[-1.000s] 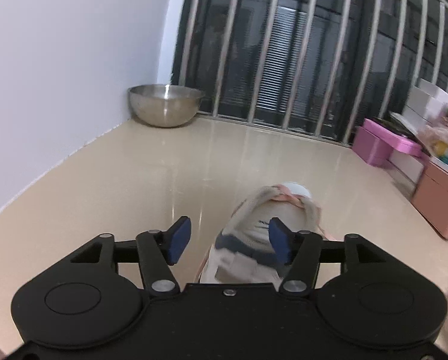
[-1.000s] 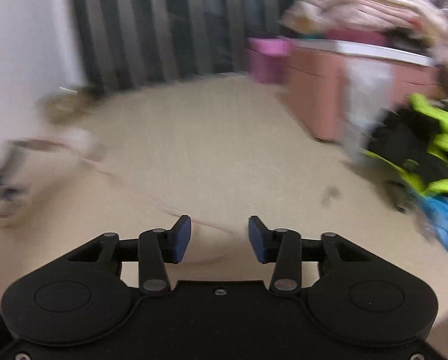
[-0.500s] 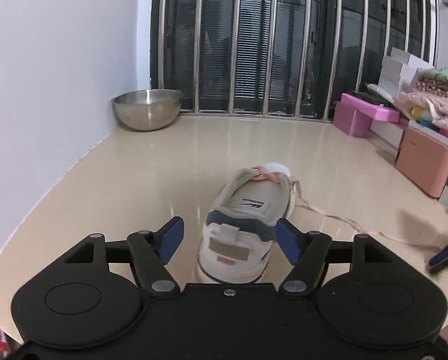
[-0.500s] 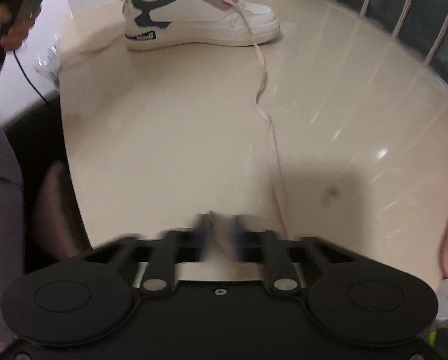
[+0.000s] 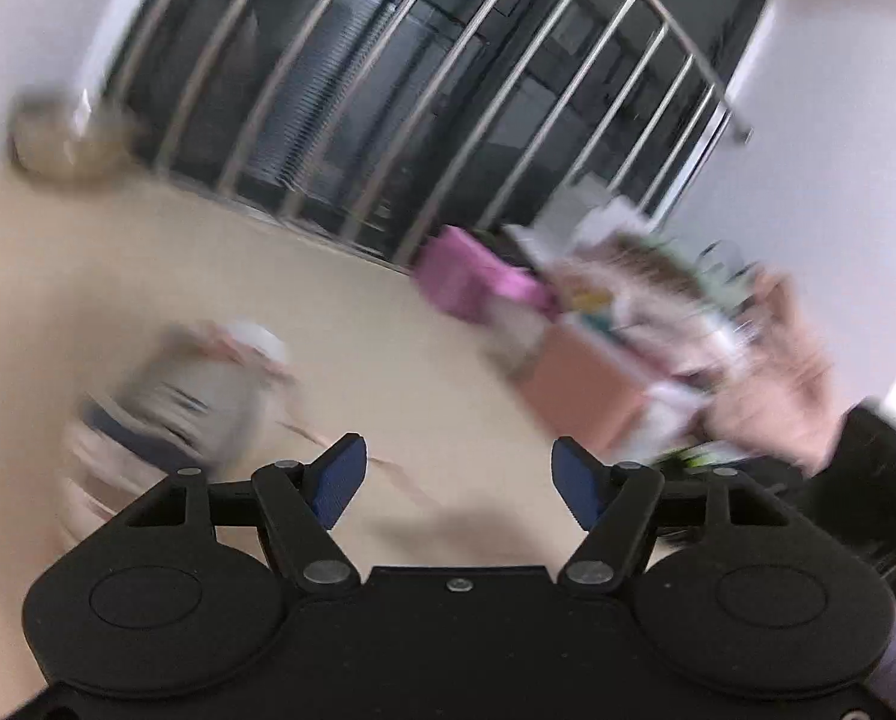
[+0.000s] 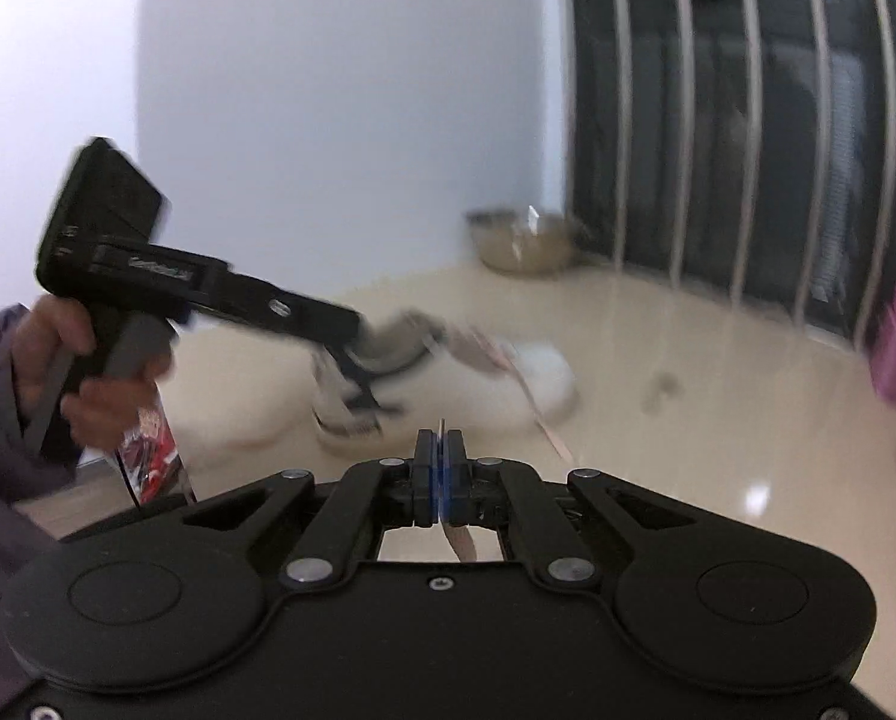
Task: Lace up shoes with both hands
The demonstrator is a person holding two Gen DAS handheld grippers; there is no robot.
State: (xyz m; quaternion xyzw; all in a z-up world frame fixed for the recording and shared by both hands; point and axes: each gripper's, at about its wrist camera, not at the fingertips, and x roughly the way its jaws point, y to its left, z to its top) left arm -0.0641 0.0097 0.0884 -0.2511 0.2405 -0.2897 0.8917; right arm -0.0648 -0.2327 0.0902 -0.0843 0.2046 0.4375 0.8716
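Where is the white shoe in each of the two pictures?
Left wrist view: the shoe is blurred at lower left, beside the open left gripper.
Right wrist view: the shoe lies in the middle, just past the right gripper.
Shared landmark: the metal bowl by the window bars.

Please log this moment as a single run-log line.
right tongs: shut on pink lace | left tongs: open, empty | shoe: on floor, lace trailing | both views blurred
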